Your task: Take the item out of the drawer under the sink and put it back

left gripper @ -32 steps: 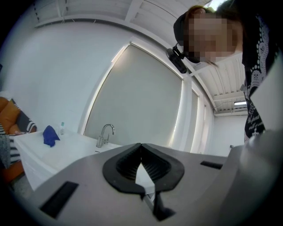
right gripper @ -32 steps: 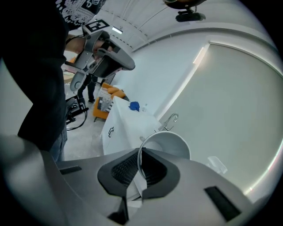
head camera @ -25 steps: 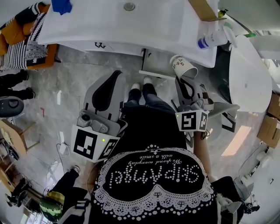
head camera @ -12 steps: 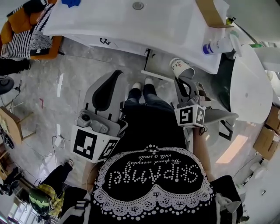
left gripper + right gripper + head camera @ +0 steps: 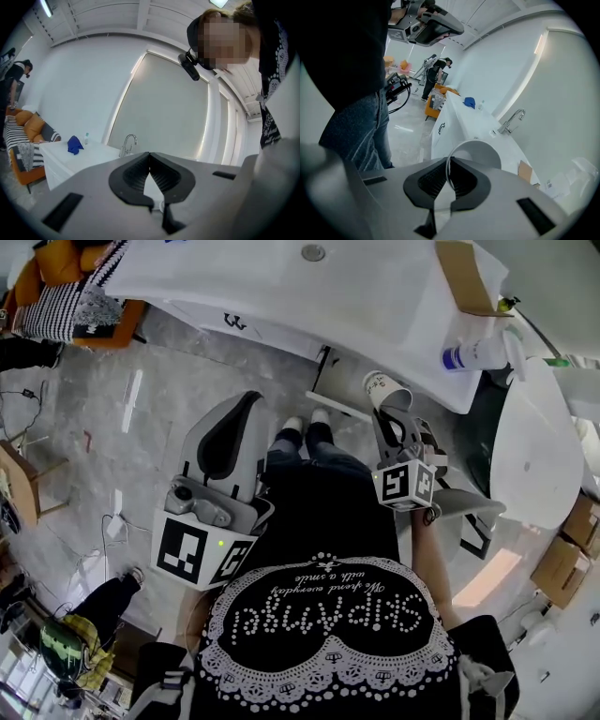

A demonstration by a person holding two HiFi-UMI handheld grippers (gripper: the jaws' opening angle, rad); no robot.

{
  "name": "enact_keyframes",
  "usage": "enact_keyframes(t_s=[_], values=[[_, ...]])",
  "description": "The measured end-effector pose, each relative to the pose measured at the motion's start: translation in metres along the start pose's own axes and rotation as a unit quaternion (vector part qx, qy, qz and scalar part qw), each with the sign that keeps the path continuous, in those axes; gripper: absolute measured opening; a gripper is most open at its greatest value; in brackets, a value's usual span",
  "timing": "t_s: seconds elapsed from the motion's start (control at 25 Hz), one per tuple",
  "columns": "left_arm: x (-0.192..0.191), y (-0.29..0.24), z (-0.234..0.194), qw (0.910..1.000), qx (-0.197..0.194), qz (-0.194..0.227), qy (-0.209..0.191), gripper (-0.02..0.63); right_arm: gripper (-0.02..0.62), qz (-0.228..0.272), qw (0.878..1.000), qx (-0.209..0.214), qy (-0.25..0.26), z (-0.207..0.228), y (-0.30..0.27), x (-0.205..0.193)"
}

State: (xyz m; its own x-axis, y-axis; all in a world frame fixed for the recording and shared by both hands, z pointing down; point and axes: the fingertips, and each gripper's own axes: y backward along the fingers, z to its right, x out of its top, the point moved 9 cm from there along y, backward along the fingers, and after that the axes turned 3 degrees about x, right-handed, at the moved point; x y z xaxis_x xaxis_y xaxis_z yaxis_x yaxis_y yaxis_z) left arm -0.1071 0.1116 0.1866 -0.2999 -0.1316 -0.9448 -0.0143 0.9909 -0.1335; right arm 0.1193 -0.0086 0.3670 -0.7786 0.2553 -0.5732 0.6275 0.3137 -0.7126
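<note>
Right gripper (image 5: 450,164) held the cup (image 5: 480,152) by its rim.
Its jaws were pinched tight on the thin rim of the white cup, which hung tilted just in front of the counter (image 5: 187,277), to the right of the person's feet. The left gripper (image 5: 149,157) had its jaws closed on nothing and pointed toward the far tap (image 5: 127,142).

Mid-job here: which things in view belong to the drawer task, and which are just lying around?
Part of the job:
- paper cup, pinched at its rim in the right gripper
- open drawer under the sink counter

Just lying about:
- cardboard piece, spray bottle and blue cloth on that counter
- left gripper, idle, jaws shut on nothing
</note>
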Motion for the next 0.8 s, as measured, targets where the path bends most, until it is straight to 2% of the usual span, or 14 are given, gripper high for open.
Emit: enact_keyframes(t_s=[0.44, 0.8], values=[[-0.014, 0.005, 0.021, 0.9993, 0.036, 0.014, 0.002, 0.005, 0.025, -0.001, 0.999, 0.052, 0.006, 0.001, -0.021, -0.033], [-0.026, -0.007, 0.037, 0.9986, 0.052, -0.005, 0.011, 0.005, 0.025, 0.003, 0.995, 0.092, 0.029, 0.003, -0.048, -0.054]])
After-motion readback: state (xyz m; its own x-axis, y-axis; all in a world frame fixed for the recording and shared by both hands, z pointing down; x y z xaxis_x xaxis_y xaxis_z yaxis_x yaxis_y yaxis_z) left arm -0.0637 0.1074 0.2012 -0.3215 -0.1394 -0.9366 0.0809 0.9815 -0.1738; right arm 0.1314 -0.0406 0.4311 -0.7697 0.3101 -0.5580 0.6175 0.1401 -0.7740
